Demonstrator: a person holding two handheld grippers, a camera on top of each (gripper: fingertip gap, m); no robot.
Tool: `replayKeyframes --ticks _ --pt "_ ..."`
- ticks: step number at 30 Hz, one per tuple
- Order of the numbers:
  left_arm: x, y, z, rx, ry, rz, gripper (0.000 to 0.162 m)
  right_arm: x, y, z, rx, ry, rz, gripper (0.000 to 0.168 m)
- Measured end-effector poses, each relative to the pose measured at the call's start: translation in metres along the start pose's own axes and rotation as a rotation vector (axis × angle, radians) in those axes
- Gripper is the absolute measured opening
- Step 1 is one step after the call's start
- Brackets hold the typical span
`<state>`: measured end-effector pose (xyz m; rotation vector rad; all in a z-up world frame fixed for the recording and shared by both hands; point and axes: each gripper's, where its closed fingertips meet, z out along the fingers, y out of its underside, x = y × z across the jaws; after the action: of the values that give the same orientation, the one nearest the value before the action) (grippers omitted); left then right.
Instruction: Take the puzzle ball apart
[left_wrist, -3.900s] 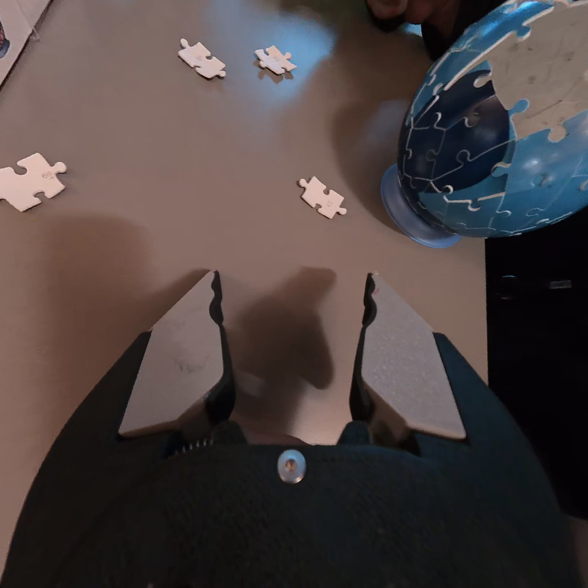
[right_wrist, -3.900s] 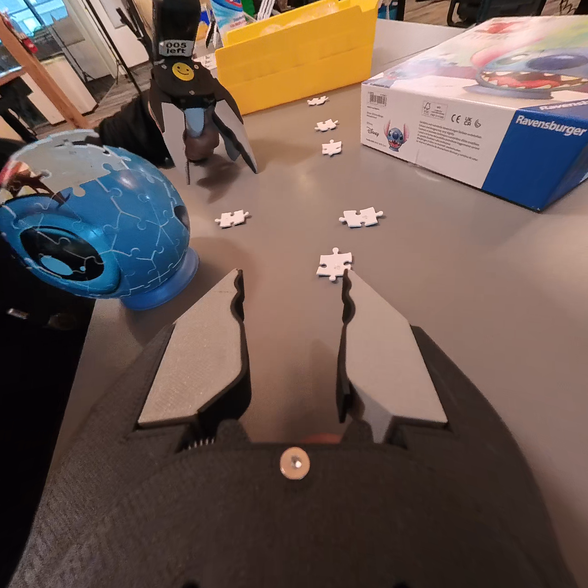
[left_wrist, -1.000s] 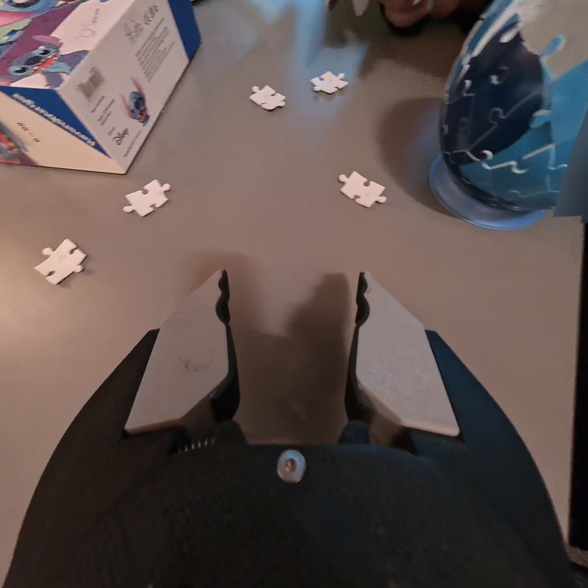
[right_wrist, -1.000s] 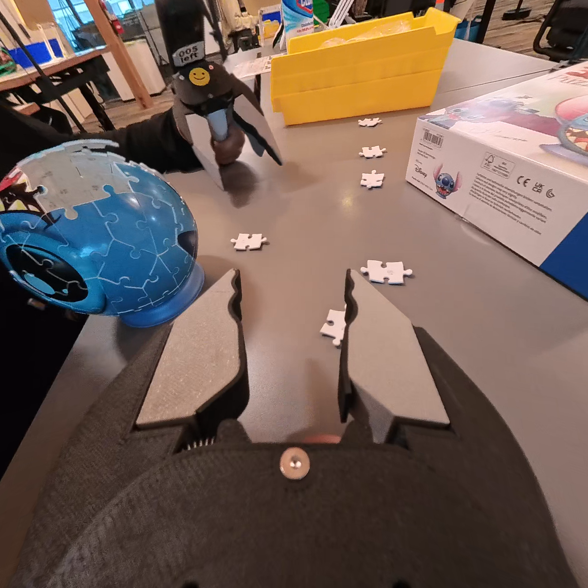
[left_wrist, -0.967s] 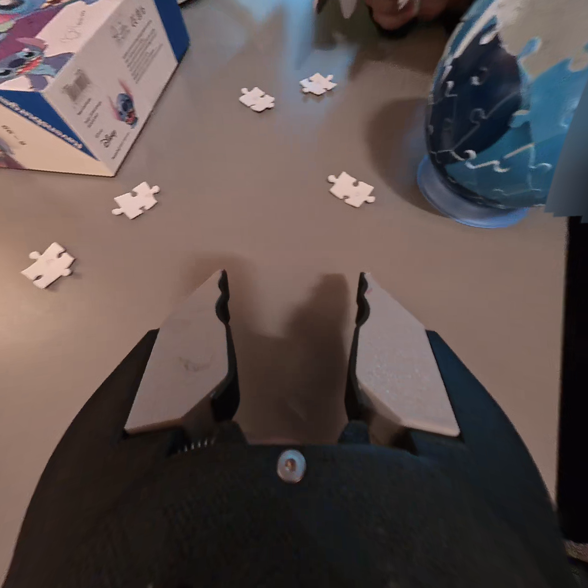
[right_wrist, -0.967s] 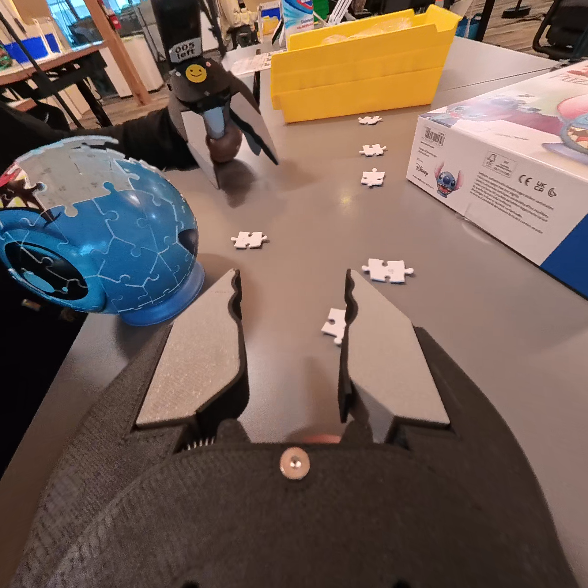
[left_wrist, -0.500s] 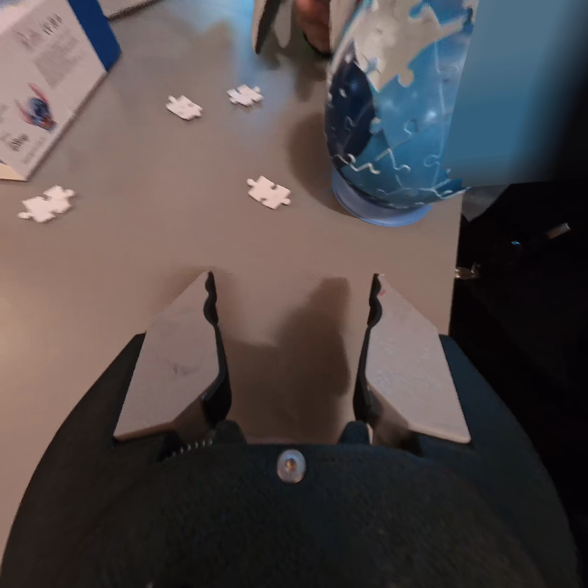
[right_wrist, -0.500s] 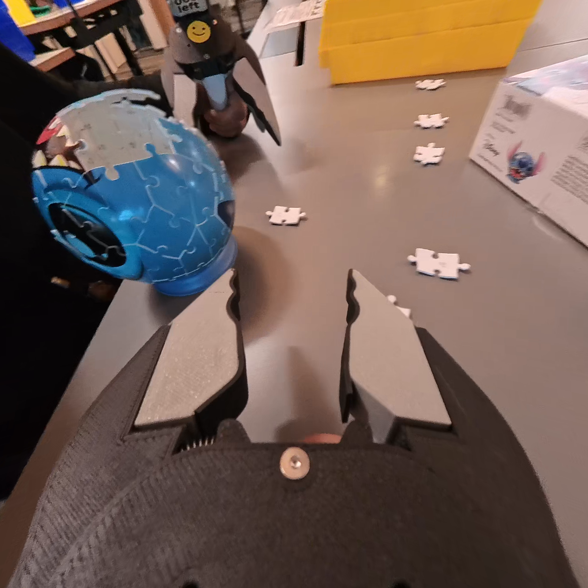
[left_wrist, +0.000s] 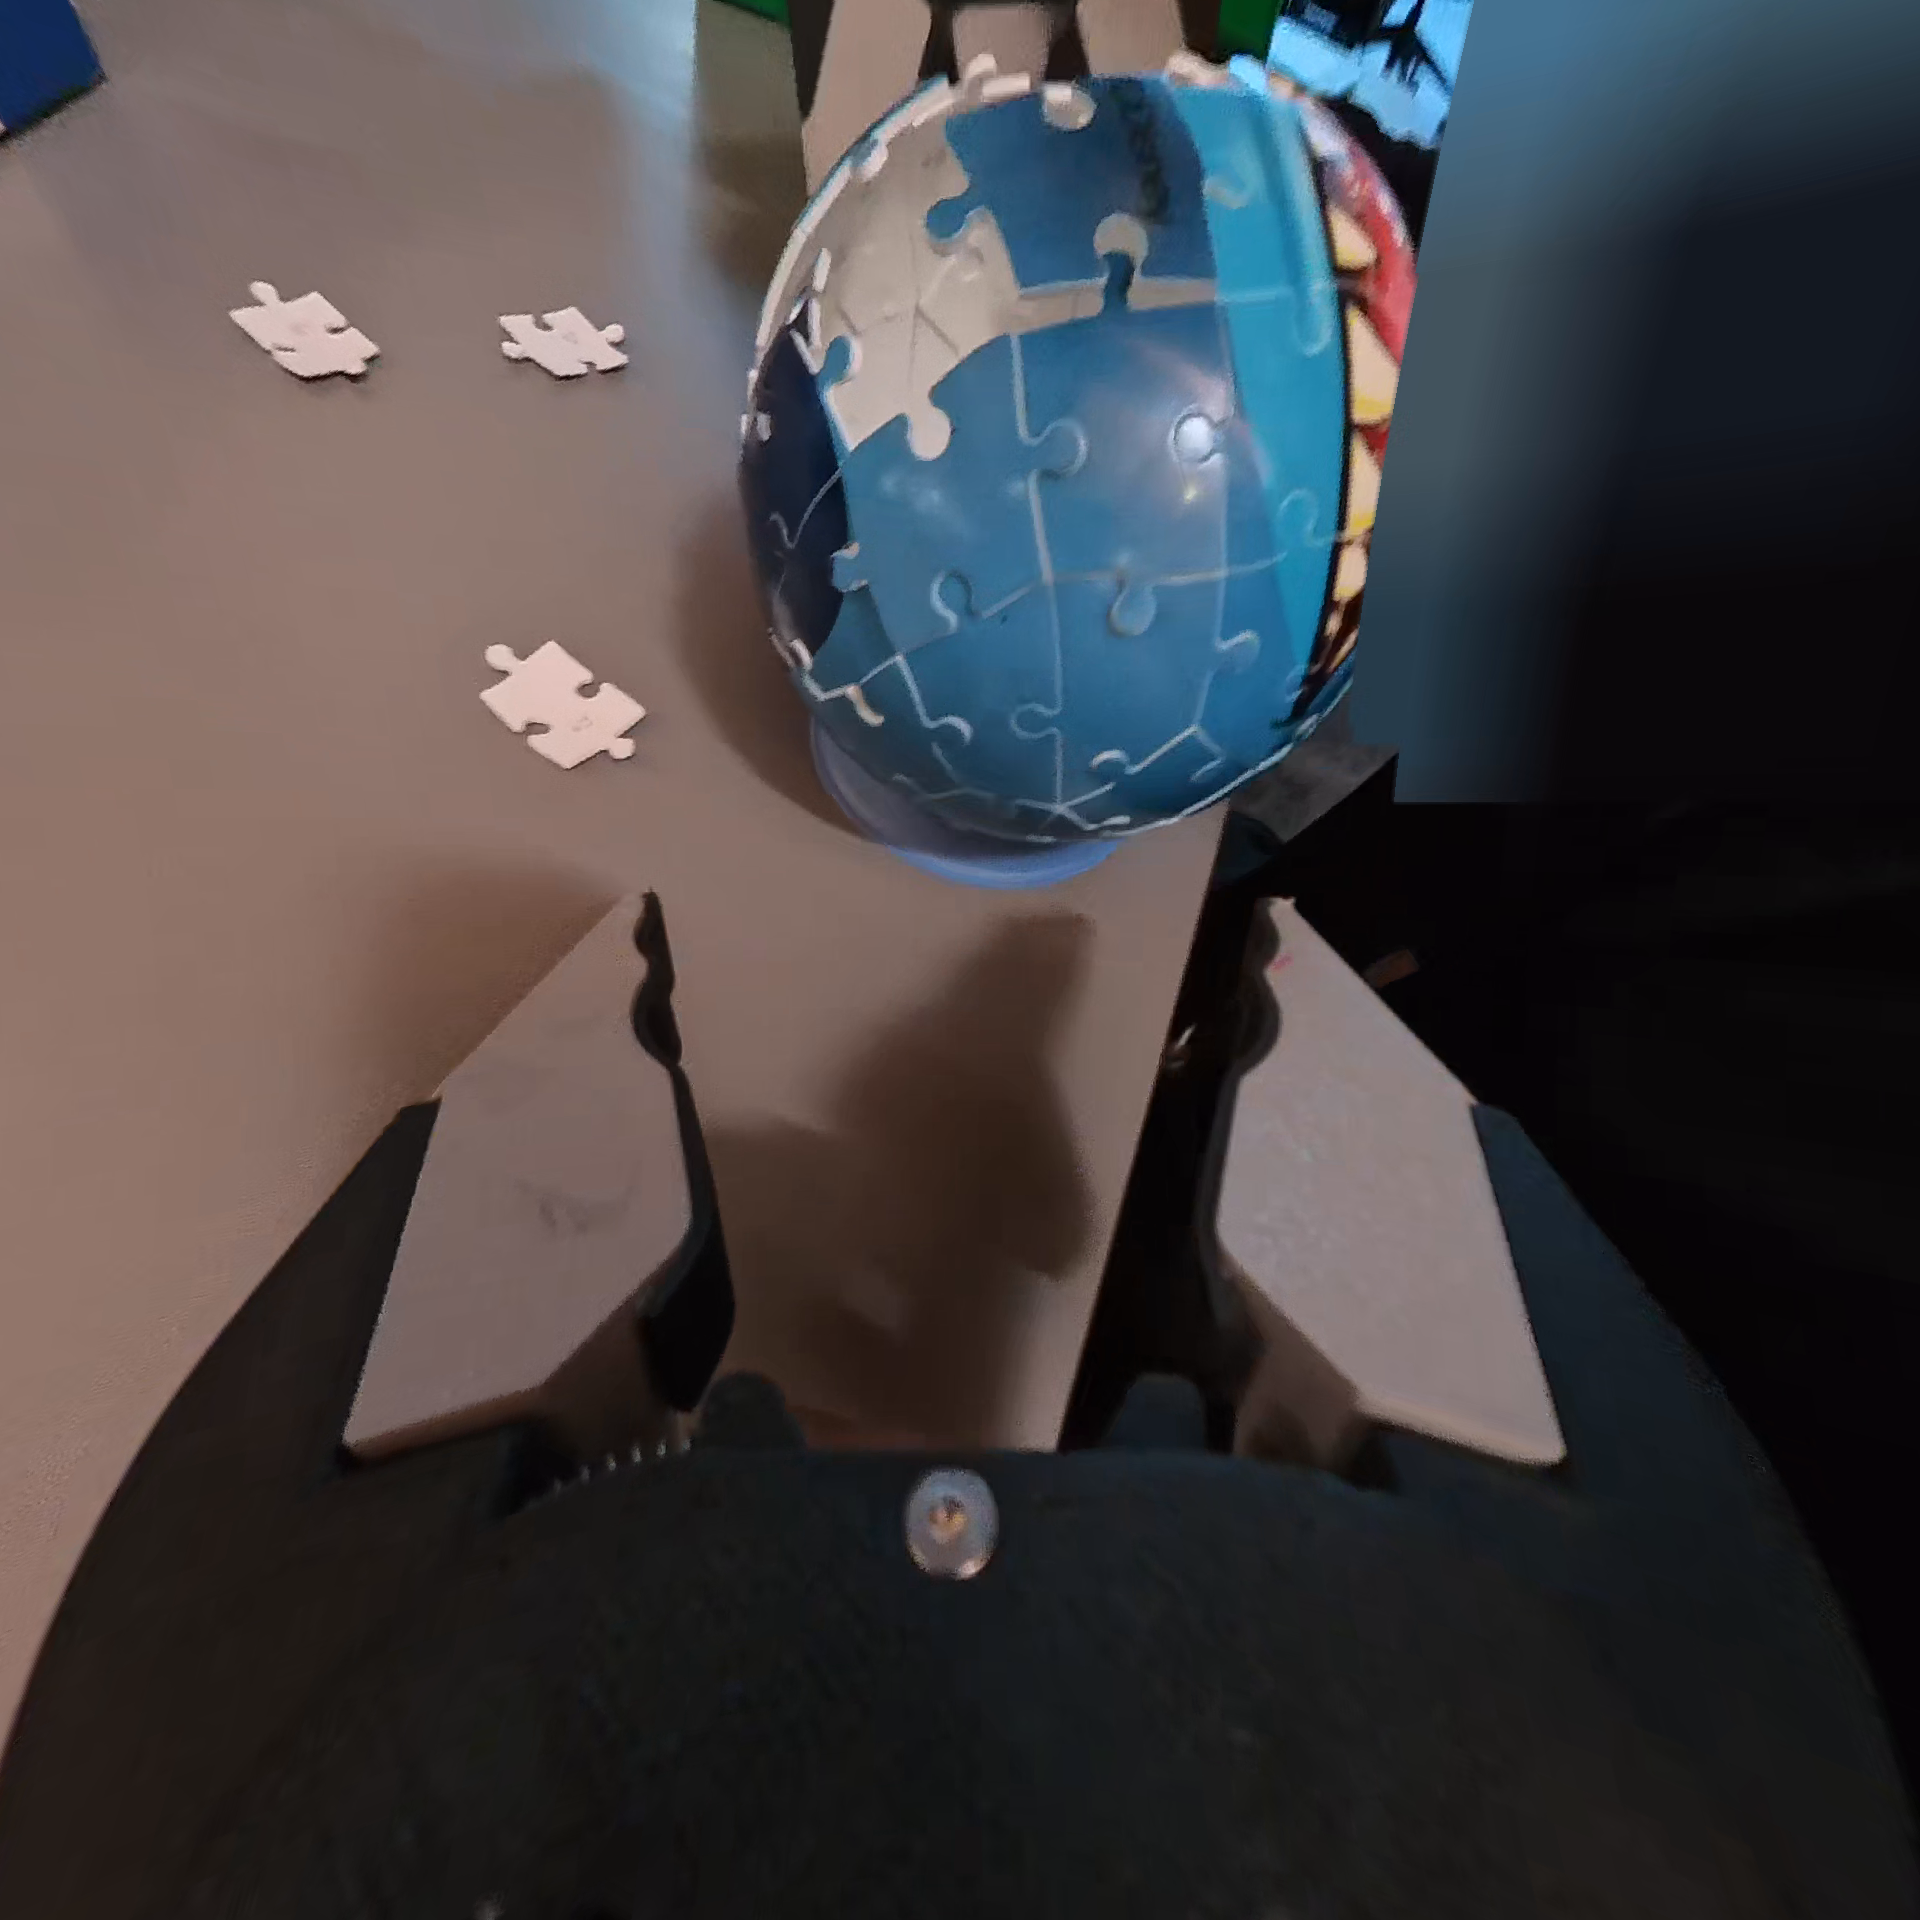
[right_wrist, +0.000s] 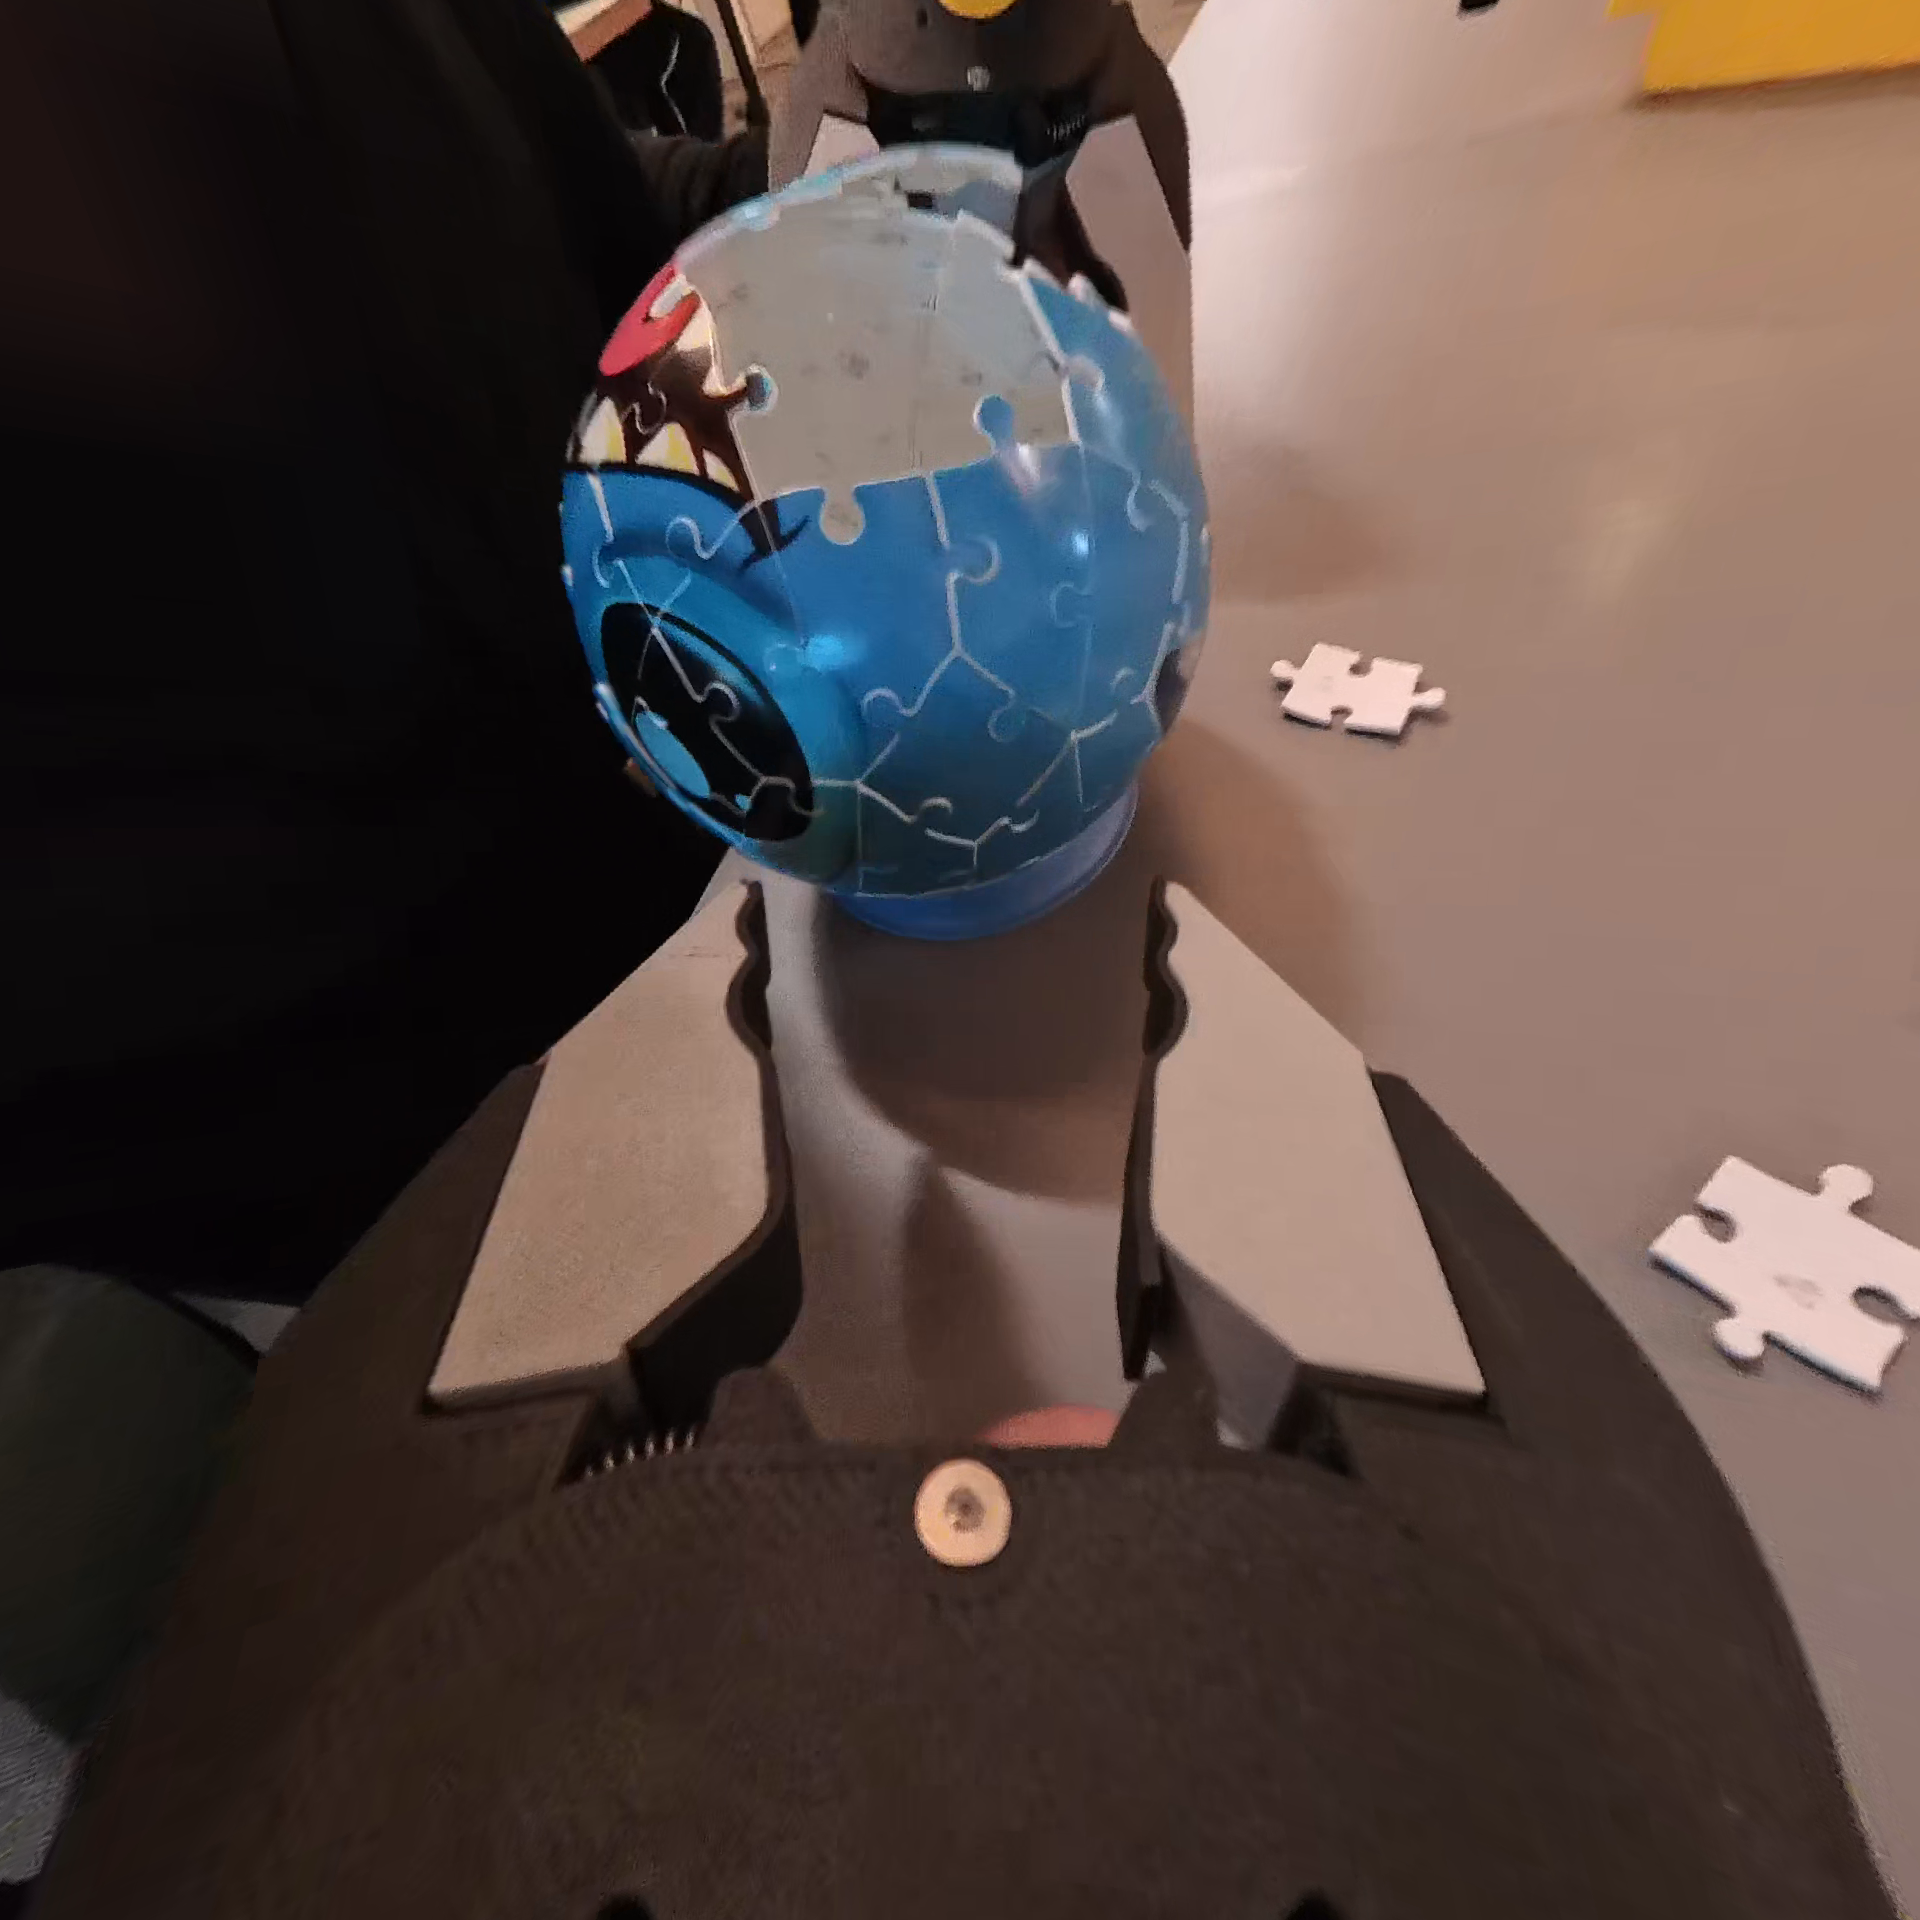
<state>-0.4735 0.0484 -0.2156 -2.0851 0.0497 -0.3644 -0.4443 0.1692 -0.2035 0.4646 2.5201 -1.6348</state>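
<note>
The blue puzzle ball (left_wrist: 1070, 499) stands on a blue ring stand (left_wrist: 977, 868) near the table's edge. Pieces are gone from its top, leaving a hole that shows the pale insides. My left gripper (left_wrist: 956, 914) is open and empty, just short of the stand, with its right finger past the table edge. In the right wrist view the ball (right_wrist: 935, 623) fills the centre. My right gripper (right_wrist: 954, 899) is open and empty, its tips level with the stand (right_wrist: 997, 904). The left gripper (right_wrist: 977, 94) shows behind the ball.
Loose white pieces lie on the grey table (left_wrist: 260, 831): one near the ball (left_wrist: 561, 704), two farther off (left_wrist: 301, 330) (left_wrist: 564, 341), and two to my right (right_wrist: 1356, 688) (right_wrist: 1787, 1268). A person's dark clothing (right_wrist: 260, 520) is left of the ball. A yellow bin (right_wrist: 1787, 42) stands far off. Left tips to right tips: about 15 centimetres.
Both grippers have swung toward the ball from opposite sides and closed in on it; it is now centred in both views. The left jaws have opened wider. The box has left both views.
</note>
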Motion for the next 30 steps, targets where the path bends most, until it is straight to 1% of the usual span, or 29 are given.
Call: replayKeyframes --ticks 1,3,6,7,10,14,21,27,30 --pt "0.0 -0.001 0.002 0.001 0.005 -0.037 0.104 -0.001 0.002 0.0 -0.005 -0.016 0.018 0.07" --pt "0.001 0.0 0.007 -0.016 0.022 -0.092 0.107 -0.004 0.001 0.001 0.012 -0.055 0.054 0.073" --pt "0.01 -0.011 0.013 0.036 0.083 -0.139 0.105 -0.007 0.001 0.007 0.008 -0.087 0.083 0.078" --pt "0.014 -0.014 0.015 0.047 0.107 -0.137 0.103 -0.006 0.001 0.009 0.001 -0.083 0.082 0.078" --pt "0.011 -0.016 0.021 0.042 0.089 -0.123 0.1 -0.01 -0.006 0.013 0.023 -0.101 0.075 0.078" --pt "0.022 -0.021 0.025 0.055 0.165 -0.11 0.09 -0.012 -0.006 0.018 0.012 -0.123 0.081 0.079" --pt "0.022 -0.026 0.022 0.078 0.241 -0.141 0.095 -0.013 -0.006 0.018 0.015 -0.129 0.084 0.078" --pt "0.019 -0.029 0.021 0.094 0.255 -0.147 0.093 -0.012 -0.006 0.017 0.02 -0.127 0.09 0.077" --pt "0.017 -0.029 0.018 0.108 0.232 -0.143 0.093 -0.011 -0.003 0.015 0.011 -0.116 0.089 0.078"
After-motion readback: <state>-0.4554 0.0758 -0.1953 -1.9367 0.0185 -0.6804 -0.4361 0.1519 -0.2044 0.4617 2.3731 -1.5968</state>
